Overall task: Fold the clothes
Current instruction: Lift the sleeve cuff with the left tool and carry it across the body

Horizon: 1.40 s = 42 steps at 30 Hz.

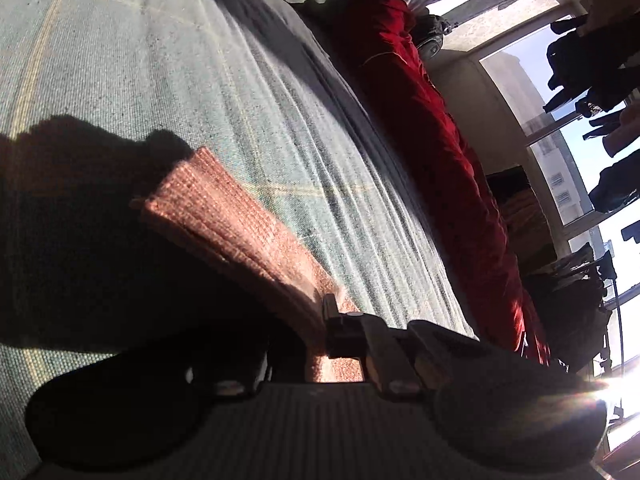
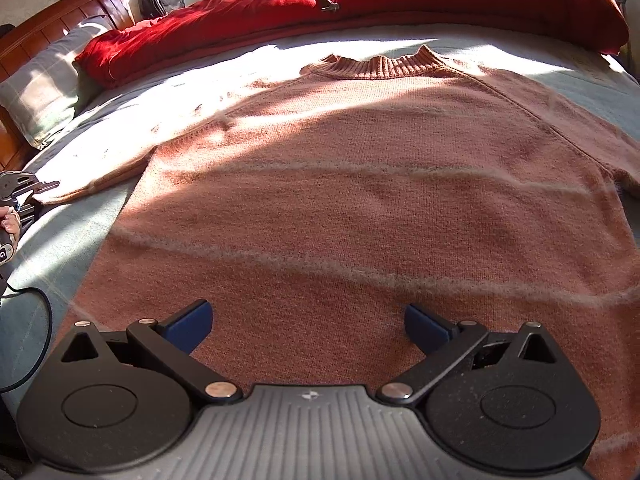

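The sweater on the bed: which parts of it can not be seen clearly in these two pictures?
- Right sleeve end of the sweater: right wrist view, cut off by the picture's right edge.
- Hem: same view, hidden behind the right hand-held gripper.
- Sleeve cuff at the left hand-held gripper: left wrist view, lost in deep shadow; grip point unclear.

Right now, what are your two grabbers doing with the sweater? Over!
Left gripper shut on the sweater's sleeve cuff. Right gripper open, hovering over the sweater lying flat on the bed. Nothing in the way.
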Tool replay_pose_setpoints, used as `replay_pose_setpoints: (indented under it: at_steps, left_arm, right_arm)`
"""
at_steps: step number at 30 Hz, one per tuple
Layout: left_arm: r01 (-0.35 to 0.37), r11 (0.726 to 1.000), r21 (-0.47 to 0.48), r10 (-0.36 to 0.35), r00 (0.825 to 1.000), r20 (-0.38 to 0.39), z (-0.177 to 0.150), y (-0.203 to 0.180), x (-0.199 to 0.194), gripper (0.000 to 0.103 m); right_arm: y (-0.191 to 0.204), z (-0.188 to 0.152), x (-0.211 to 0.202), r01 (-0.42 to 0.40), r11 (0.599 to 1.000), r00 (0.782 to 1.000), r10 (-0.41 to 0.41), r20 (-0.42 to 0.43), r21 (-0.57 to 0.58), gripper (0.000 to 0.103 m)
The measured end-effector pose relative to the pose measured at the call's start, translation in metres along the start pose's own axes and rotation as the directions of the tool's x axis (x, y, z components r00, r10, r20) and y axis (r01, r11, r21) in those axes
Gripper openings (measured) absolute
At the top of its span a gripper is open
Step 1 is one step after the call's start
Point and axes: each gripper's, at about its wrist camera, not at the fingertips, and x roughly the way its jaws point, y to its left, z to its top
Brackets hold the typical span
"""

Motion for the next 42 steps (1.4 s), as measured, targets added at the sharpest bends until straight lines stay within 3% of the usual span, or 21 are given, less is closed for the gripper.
replay_pose_setpoints:
  at_steps: [10, 18, 28, 42]
  left_arm:
    - [0.1, 0.986, 0.13, -0.101, 0.995, 0.001, -0.003, -0.054, -0.022, 0.005]
    - [0.179, 0.947, 0.267, -0.173, 0.984, -0.045, -0.018, -0.117, -0.024, 0.005]
    - [0.204, 0.844, 0.496, -0.17, 0.979, -0.113, -0.07, -0.203, -0.009, 0.005]
    - [0.328, 0.713, 0.619, -0.23, 0.944, -0.235, -0.14, -0.284, -0.001, 0.005]
  right_arm:
    - [-0.009, -0.003, -0.016, 0.011, 1.0, 0.999, -0.012, 0.038, 0.016, 0.103]
    - [-0.015, -0.009, -0.028, 0.016, 0.999, 0.998, -0.018, 0.064, 0.03, 0.103]
    - [-0.034, -0.018, -0.041, 0.033, 0.997, 0.995, -0.039, 0.089, 0.07, 0.103]
    - [-0.066, -0.03, -0.054, 0.067, 0.988, 0.991, -0.082, 0.104, 0.141, 0.103]
